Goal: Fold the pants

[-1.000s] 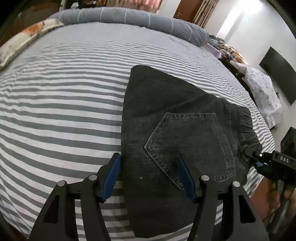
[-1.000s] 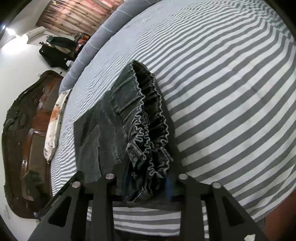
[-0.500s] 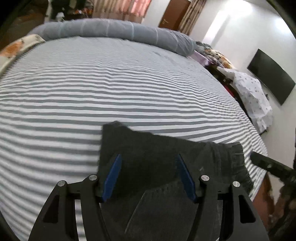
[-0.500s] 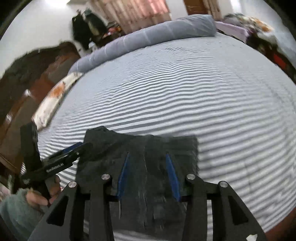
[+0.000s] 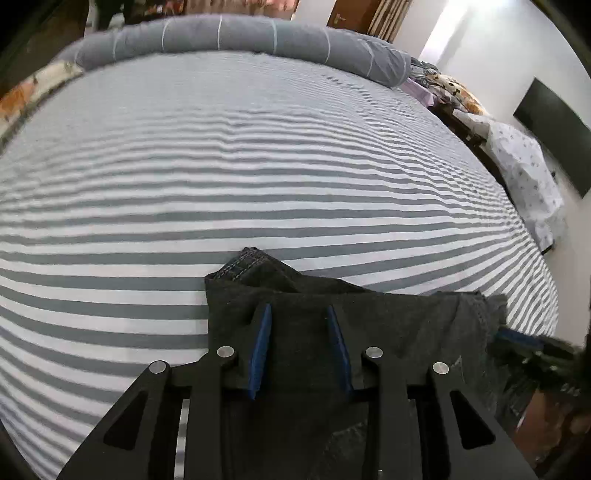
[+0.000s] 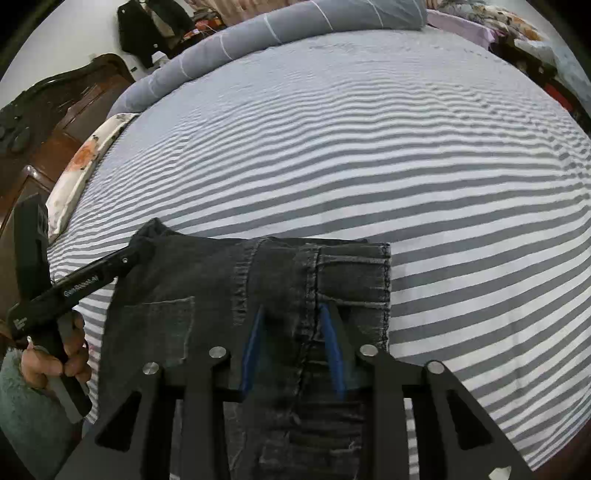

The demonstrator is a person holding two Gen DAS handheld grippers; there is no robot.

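Observation:
Dark grey denim pants [image 5: 388, 332] lie folded at the near edge of the striped bed; a stitched hem pokes out past their far left corner. My left gripper [image 5: 298, 308] hovers over that corner. Its jaws are closing with flat denim between the blue pads [image 5: 260, 347], which do not visibly press it. In the right wrist view it [image 6: 129, 256] reaches the corner from the left. My right gripper [image 6: 291, 308] stands over the pants [image 6: 184, 280] near the waistband end. It is closing, with a puckered seam caught between its pads. It [image 5: 513, 338] shows blurred at the pants' right edge.
The grey-and-white striped sheet [image 5: 258, 166] stretches far ahead to a grey bolster [image 5: 240, 33]. A floral pillow [image 6: 85, 162] and a dark wooden headboard [image 6: 55, 122] are at the left. A hand [image 6: 55, 362] holds the left gripper's handle. A white patterned cloth [image 5: 524, 173] lies beyond the bed's right side.
Both views have swung from looking down the pants to facing the bolster. The pants' far edge now sits just beyond the fingertips. The left jaws have narrowed. The right gripper has rolled level.

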